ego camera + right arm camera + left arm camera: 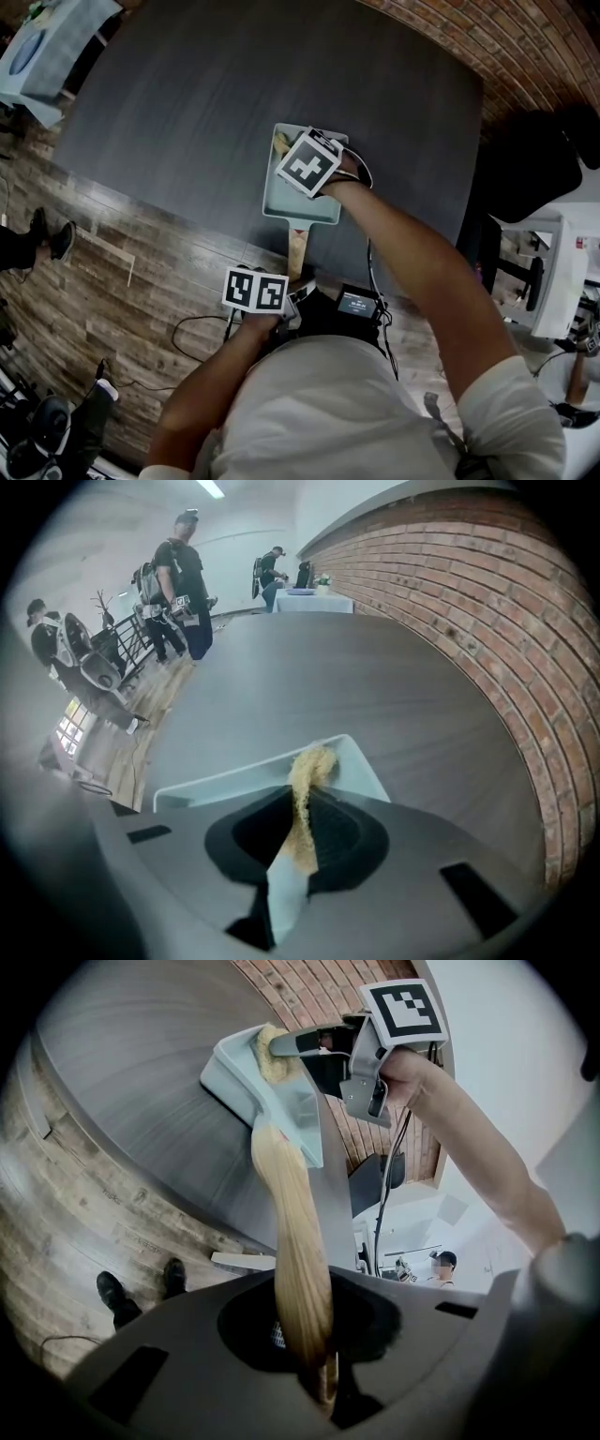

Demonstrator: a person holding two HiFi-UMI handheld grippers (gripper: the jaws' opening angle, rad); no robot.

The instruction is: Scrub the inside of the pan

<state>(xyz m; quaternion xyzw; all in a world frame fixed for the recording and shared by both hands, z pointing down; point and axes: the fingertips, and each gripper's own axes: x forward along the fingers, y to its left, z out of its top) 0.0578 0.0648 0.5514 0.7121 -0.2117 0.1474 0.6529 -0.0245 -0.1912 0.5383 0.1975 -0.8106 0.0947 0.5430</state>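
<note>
Left hand-held gripper (314, 1372) is nearly closed, clamped on the pan's wooden handle (291, 1232). Right hand-held gripper (292, 855) is pinched tight on the sponge (307, 780), which is pressed into the far left corner of the pan (281, 192). Pan sits at the counter's (187, 94) near edge, handle over the edge. To scrub well, brace the handle, push the sponge flat and work the corners. Counter is dark grey; plank floor, brick wall, people farther back.

Dark grey table (187, 112), pale square pan (281, 195) near its edge
</note>
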